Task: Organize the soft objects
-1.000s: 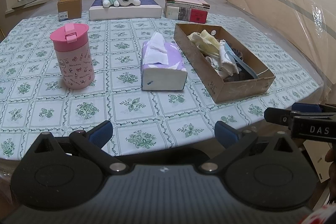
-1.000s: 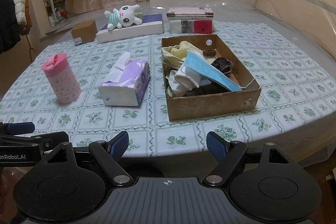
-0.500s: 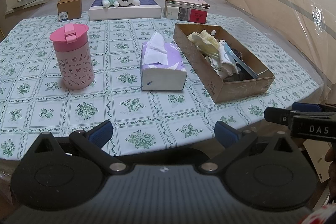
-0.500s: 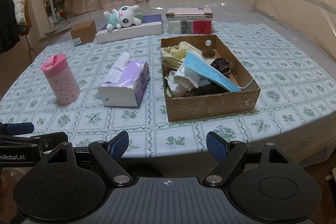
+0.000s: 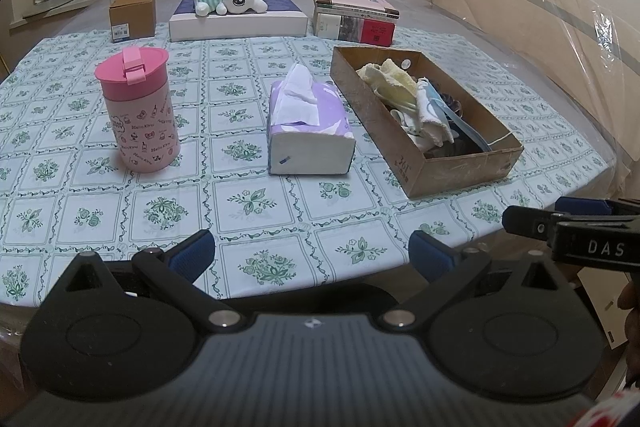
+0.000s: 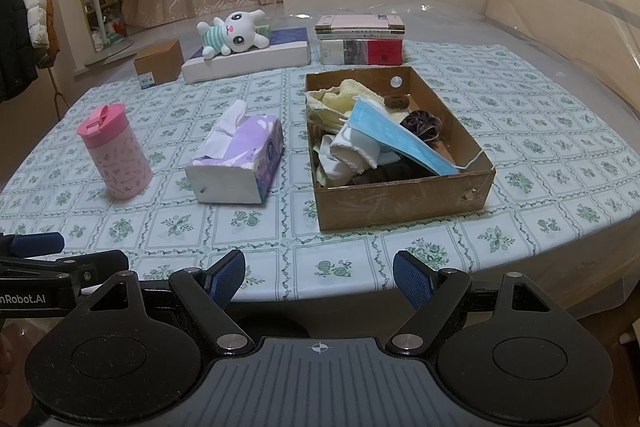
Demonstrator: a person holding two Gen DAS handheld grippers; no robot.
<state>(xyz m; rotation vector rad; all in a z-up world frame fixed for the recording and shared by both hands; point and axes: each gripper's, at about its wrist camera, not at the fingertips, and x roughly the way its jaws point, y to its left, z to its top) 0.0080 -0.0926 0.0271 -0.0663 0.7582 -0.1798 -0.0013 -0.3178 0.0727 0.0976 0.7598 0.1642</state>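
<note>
Ahead of the wide-open, empty left gripper (image 5: pixel 311 255): one pink cup (image 5: pixel 137 110), one purple tissue pack (image 5: pixel 308 123). Beyond the equally spread, empty right gripper (image 6: pixel 319 275), one box (image 6: pixel 404 195) holds crumpled cloths (image 6: pixel 352 149) and one blue mask (image 6: pixel 394 134).

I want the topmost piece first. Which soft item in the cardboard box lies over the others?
The blue face mask: it lies diagonally across the white cloth and dark items in the cardboard box.
</note>
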